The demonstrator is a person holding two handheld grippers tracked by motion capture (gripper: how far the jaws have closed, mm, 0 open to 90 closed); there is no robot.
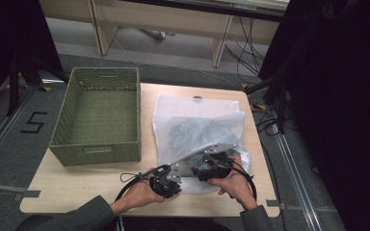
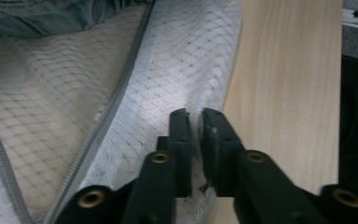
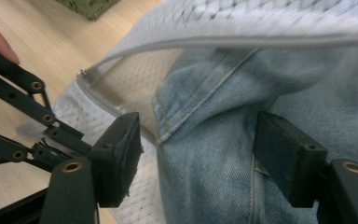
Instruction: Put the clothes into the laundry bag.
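Jaws, left gripper [image 2: 196,116]: clenched on a thin fold of the white mesh laundry bag [image 2: 182,60], pinching the fabric close to the bag's outer edge, where the bare desk [image 2: 279,93] begins.
Jaws, right gripper [image 3: 198,154]: spread wide, one on either side of a fold of blue denim jeans [image 3: 214,163]; whether the pads press on the denim I cannot tell.
Laundry bag: lies flat on the desk just right of the green woven basket [image 1: 96,115], its opened mouth turned toward the person at the near edge.
Bag zipper [image 2: 107,112]: grey, unzipped, running along the mouth of the bag beside the left gripper's jaws; its end [image 3: 82,72] shows in the right gripper view beyond the near jaw.
Jeans: inside the laundry bag, seen through the mesh as a blue-grey mass [image 1: 197,132] in the high view; a seamed part sits at the bag's mouth between the right gripper's jaws.
Basket: stands at the left of the bag on the desk, just beside it.
Left gripper in the high view [image 1: 166,180]: at the near left corner of the bag, held in the person's left hand [image 1: 142,192].
Right gripper in the high view [image 1: 212,166]: at the bag's mouth, just right of the left gripper, held in the right hand [image 1: 231,185].
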